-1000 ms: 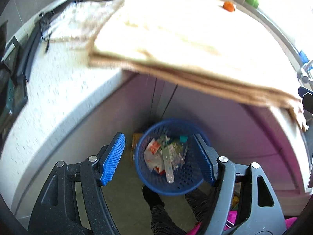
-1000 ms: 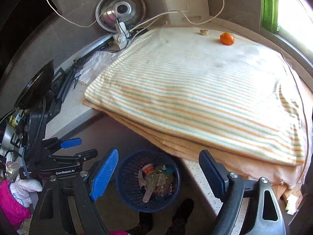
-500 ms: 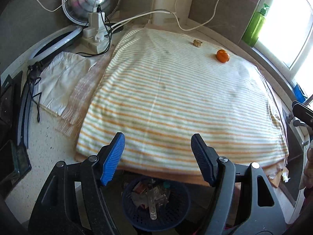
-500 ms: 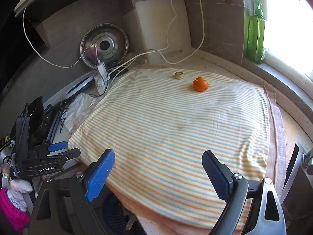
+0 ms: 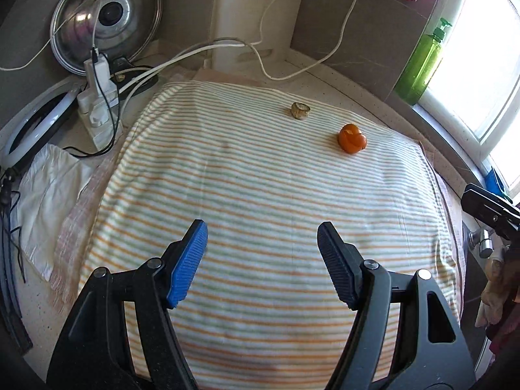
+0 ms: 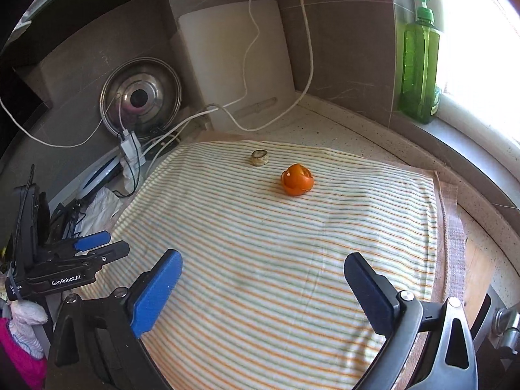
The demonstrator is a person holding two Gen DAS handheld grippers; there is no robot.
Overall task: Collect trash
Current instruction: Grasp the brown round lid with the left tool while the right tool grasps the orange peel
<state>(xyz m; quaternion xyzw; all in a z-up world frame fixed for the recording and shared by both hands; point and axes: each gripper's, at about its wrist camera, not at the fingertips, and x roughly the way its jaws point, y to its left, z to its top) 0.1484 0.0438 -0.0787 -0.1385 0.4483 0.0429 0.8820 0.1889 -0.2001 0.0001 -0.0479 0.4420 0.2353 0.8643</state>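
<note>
An orange peel (image 5: 352, 138) and a small beige round scrap (image 5: 300, 110) lie at the far end of a striped towel (image 5: 260, 201) on the counter. Both also show in the right wrist view: the orange peel (image 6: 297, 179) and the beige scrap (image 6: 259, 157). My left gripper (image 5: 261, 243) is open and empty above the near half of the towel. My right gripper (image 6: 261, 279) is open and empty over the striped towel (image 6: 276, 243), well short of the peel. The left gripper (image 6: 81, 253) also shows at the left edge of the right wrist view.
A power strip with white cables (image 5: 97, 104) and a steel pot lid (image 5: 107, 19) stand at the back left. A white cutting board (image 6: 237, 61) leans on the wall. A green soap bottle (image 6: 419, 68) stands by the window. A white cloth (image 5: 48, 195) lies at left.
Both grippers have risen from beside the blue waste basket under the counter edge up over the towel. The basket has dropped out of view. Both jaws have stayed open.
</note>
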